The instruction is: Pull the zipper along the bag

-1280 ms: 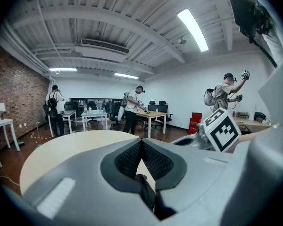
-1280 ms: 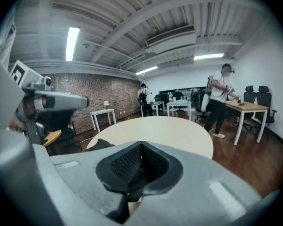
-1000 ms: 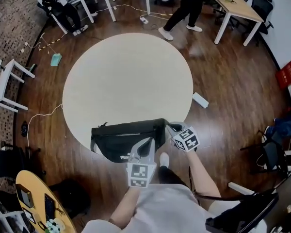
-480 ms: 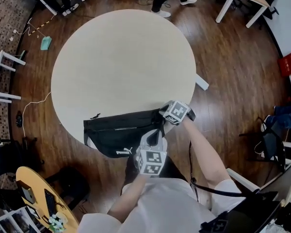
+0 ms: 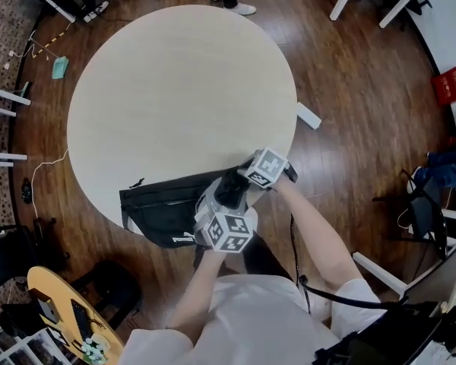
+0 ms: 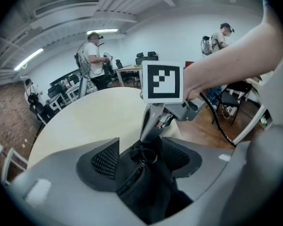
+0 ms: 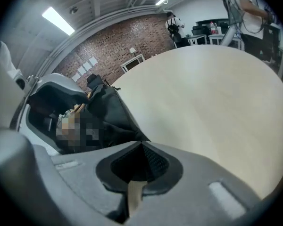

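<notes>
Black fabric bag (image 5: 163, 207) overhangs round beige bench (image 5: 175, 90) at its near edge. Right gripper (image 7: 140, 161) jaws clamp the bag's end; left gripper (image 6: 141, 155) jaws are opening around it.

1. I'm looking into an open-plan office doubling as a recording lab: a dark wood floor (image 5: 365, 90) runs all round the big round table (image 5: 175, 90).
2. In the left gripper view, pale desks (image 6: 127, 70) with black office chairs (image 6: 146, 56) stand at twelve o'clock.
3. At eleven o'clock there, a person (image 6: 92, 55) wears gear strapped on the head.
4. From the head view, loose cables (image 5: 39, 44) trail at ten o'clock and a red crate (image 5: 450, 86) sits at two.
5. The right gripper view gives me a brick wall (image 7: 127, 41) and ceiling strip lights (image 7: 59, 20).
</notes>
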